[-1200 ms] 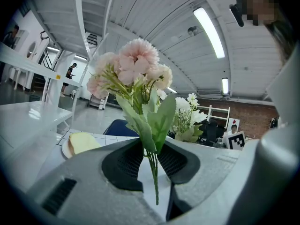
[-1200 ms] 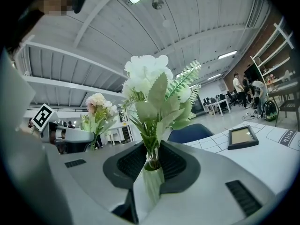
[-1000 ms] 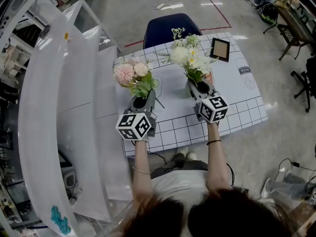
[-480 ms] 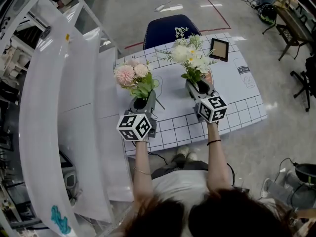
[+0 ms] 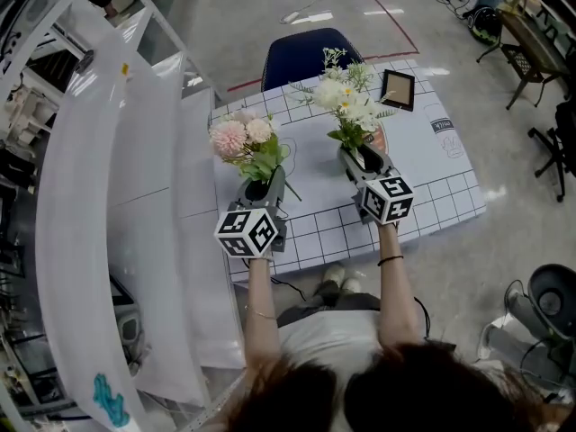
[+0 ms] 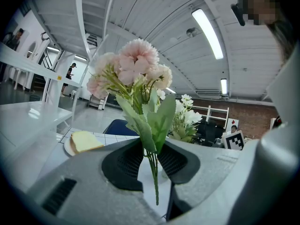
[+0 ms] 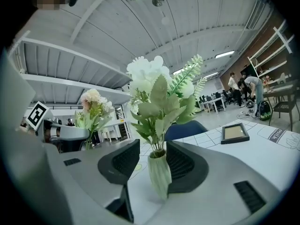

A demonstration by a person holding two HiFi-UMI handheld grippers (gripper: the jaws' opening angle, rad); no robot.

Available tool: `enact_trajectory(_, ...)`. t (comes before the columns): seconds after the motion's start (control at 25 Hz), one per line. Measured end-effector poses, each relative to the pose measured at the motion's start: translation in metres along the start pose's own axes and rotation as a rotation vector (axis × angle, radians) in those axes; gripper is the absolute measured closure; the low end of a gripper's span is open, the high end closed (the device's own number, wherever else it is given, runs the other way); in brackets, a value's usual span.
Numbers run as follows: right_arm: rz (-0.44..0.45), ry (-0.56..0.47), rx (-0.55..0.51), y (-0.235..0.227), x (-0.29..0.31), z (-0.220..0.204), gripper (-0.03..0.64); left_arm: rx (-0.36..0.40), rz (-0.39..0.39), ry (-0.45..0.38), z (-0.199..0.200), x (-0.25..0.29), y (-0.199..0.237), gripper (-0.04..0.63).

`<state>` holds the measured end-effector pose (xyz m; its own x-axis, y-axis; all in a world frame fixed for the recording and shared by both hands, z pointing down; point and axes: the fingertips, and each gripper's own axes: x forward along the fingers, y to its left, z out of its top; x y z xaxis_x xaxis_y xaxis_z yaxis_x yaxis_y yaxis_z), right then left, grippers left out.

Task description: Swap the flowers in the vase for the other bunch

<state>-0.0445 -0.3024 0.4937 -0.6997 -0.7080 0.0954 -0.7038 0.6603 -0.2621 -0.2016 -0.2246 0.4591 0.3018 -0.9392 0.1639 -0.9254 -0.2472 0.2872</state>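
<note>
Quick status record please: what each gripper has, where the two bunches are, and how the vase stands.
left gripper: shut on the stems of the pink bunch, held upright
right gripper: open, jaws have just been opening, vase between them
white bunch: standing in the vase
vase: upright on the table

Two bunches, the pink bunch (image 5: 241, 140) and white bunch (image 5: 349, 106), one vase (image 7: 159, 175), one frame (image 5: 399, 89), one chair (image 5: 306, 50).

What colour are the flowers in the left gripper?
Pink flowers; left gripper view shows them best.
</note>
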Motion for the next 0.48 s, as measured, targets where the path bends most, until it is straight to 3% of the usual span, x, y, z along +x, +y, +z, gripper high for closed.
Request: enact_trajectory(0.48,0.001,-0.021,-0.011,0.004,-0.02,0.007,0.477,-0.004,-0.037,-0.005,-0.001,0.001,-0.013,0.502)
